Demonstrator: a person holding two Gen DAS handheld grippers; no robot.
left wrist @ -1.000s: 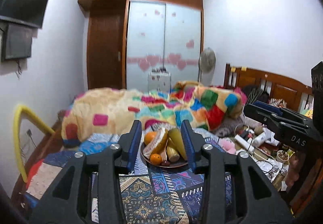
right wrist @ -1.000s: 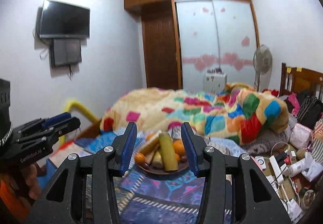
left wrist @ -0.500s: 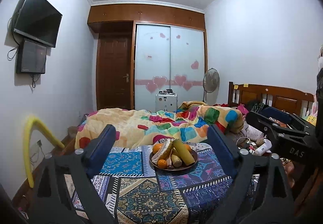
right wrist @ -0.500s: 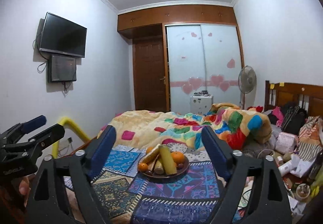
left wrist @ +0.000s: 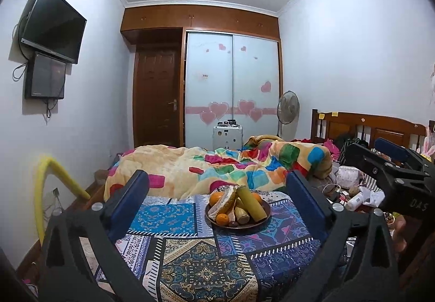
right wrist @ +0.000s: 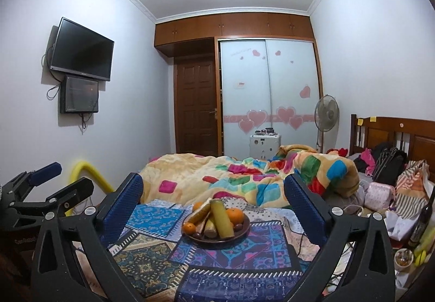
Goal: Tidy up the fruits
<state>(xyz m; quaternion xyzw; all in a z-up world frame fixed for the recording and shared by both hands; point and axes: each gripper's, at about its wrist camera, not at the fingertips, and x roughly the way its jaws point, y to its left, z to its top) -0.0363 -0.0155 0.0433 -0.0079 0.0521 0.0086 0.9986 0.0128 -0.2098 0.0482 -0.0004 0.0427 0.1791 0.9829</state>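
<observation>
A brown plate (left wrist: 263,222) of fruit stands on a patterned cloth (left wrist: 195,269) at the foot of the bed. It holds a long yellow-green fruit (left wrist: 251,203), oranges (left wrist: 222,218) and pale banana-like pieces. In the right wrist view the plate (right wrist: 242,232) shows the same yellow-green fruit (right wrist: 221,219) and an orange (right wrist: 235,215). My left gripper (left wrist: 217,193) is open wide and empty, well short of the plate. My right gripper (right wrist: 213,190) is open wide and empty, also short of it.
A colourful quilt (left wrist: 217,168) lies bunched on the bed behind the plate. Clutter of bottles and bags (right wrist: 391,193) fills the right side by the wooden headboard (left wrist: 364,130). A yellow foam tube (left wrist: 51,179) stands at the left wall. A fan (right wrist: 326,114) stands by the wardrobe.
Both grippers have opened from nearly closed to wide open. Both have risen and pulled back, so the plate looks smaller and lower between the fingers.
</observation>
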